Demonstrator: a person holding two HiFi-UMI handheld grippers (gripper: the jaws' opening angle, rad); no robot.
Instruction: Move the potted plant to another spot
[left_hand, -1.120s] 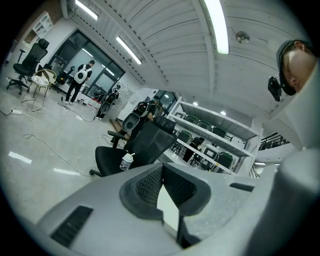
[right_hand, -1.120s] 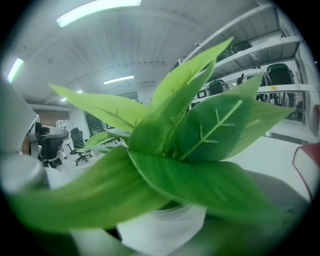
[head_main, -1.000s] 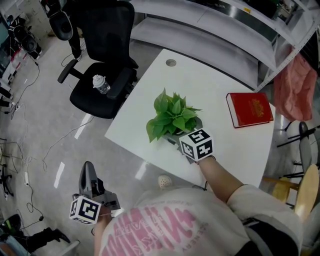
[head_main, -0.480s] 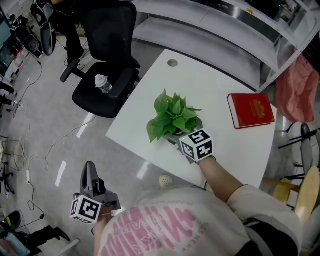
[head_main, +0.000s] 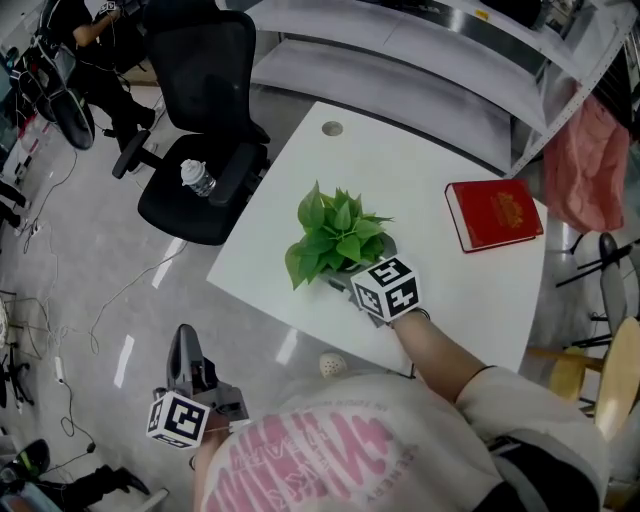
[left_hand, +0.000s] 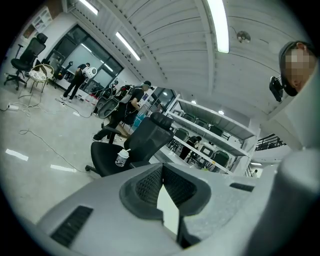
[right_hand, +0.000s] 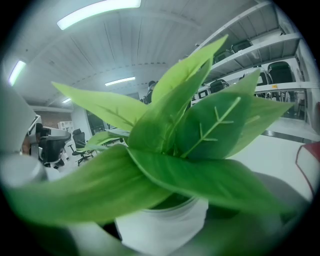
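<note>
Item: green-leaved potted plant in a white pot, mid white square table, at 11 o'clock of the right gripper, whose jaws clasp the pot; left gripper, jaws together and empty, hangs off-table at 7 o'clock.

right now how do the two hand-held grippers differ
Place: the left hand-held gripper hangs low off the table, over the floor; the right hand-held gripper reaches onto the table.
Jaws: the left's are together on nothing; the right's stand either side of the potted plant, at its white pot, though a firm clamp can't be confirmed.
Shared: each carries a marker cube, left and right.
</note>
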